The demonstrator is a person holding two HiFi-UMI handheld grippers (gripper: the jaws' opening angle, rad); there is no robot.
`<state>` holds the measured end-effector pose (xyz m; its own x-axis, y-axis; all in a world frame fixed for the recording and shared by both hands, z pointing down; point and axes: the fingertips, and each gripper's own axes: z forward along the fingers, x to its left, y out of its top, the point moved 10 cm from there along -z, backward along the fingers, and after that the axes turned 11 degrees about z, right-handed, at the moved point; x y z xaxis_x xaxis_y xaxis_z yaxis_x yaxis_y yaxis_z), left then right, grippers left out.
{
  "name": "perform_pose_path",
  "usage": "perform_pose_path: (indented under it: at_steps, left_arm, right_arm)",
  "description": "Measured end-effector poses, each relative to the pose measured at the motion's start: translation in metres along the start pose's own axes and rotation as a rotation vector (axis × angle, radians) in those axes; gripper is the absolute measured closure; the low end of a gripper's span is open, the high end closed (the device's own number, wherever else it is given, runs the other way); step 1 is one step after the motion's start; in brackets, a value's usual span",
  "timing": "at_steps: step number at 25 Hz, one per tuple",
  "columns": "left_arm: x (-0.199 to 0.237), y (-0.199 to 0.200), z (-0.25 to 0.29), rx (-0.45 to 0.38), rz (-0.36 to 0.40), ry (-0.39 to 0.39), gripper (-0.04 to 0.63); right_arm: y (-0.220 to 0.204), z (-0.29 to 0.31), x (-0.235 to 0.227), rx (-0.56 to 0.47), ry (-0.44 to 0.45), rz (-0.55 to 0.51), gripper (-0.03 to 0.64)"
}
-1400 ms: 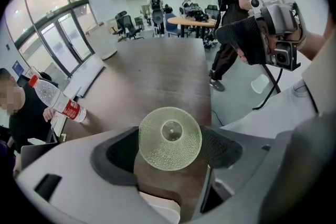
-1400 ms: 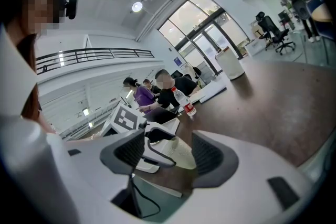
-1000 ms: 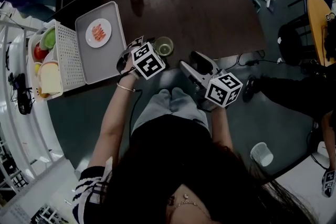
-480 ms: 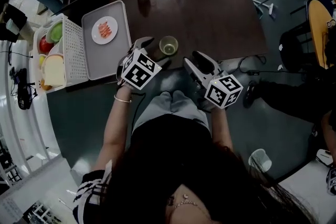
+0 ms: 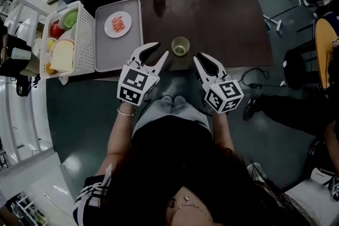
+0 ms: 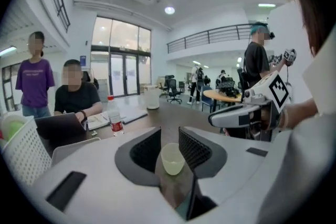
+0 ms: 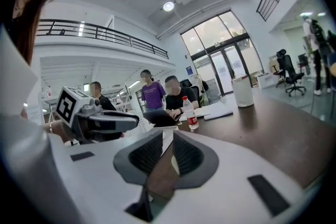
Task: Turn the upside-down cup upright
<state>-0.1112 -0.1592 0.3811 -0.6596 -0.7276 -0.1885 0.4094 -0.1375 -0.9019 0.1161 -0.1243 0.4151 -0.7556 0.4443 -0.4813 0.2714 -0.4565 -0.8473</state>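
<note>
Left tool (image 5: 159, 50) and right tool (image 5: 207, 60) hover at the worktop's (image 5: 228, 13) near edge. Both have just been closing, the left to a narrow gap and the right to a slit, and both are empty. Just beyond them, the cup (image 5: 180, 46) stands upright on the worktop.

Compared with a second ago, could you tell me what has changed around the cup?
The left gripper has drawn back from beside the cup; its jaws and those of the right gripper have just been closing on nothing. The cup stays upright on the table.
</note>
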Motion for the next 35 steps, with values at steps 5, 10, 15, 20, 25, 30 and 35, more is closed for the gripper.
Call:
perform_pose_path:
  at_steps: [5,10,15,20,25,30,35]
  left_arm:
    - [-0.003,-0.004,-0.034,-0.118,-0.166,0.136,0.568]
    - [-0.008,-0.01,-0.056,-0.155,-0.273,0.217,0.592]
    - [-0.011,-0.015,-0.065,-0.179,-0.381,0.222,0.592]
    - [-0.012,-0.016,-0.071,-0.203,-0.429,0.212,0.592]
    - [-0.016,-0.015,-0.073,-0.2,-0.435,0.198,0.592]
    - [-0.02,-0.015,-0.071,-0.189,-0.439,0.179,0.592]
    - [-0.021,-0.017,-0.07,-0.185,-0.449,0.17,0.592]
  right_arm:
    - [0.004,0.004,0.018,0.021,-0.011,-0.1,0.566]
    - [0.008,0.005,0.03,0.041,-0.036,-0.157,0.584]
    - [0.01,0.002,0.036,0.058,-0.08,-0.206,0.598]
    - [0.008,-0.002,0.039,0.077,-0.122,-0.229,0.6]
    - [0.01,-0.007,0.041,0.085,-0.129,-0.233,0.6]
    - [0.009,-0.01,0.04,0.093,-0.121,-0.214,0.6]
    - [0.009,-0.01,0.038,0.098,-0.119,-0.204,0.6]
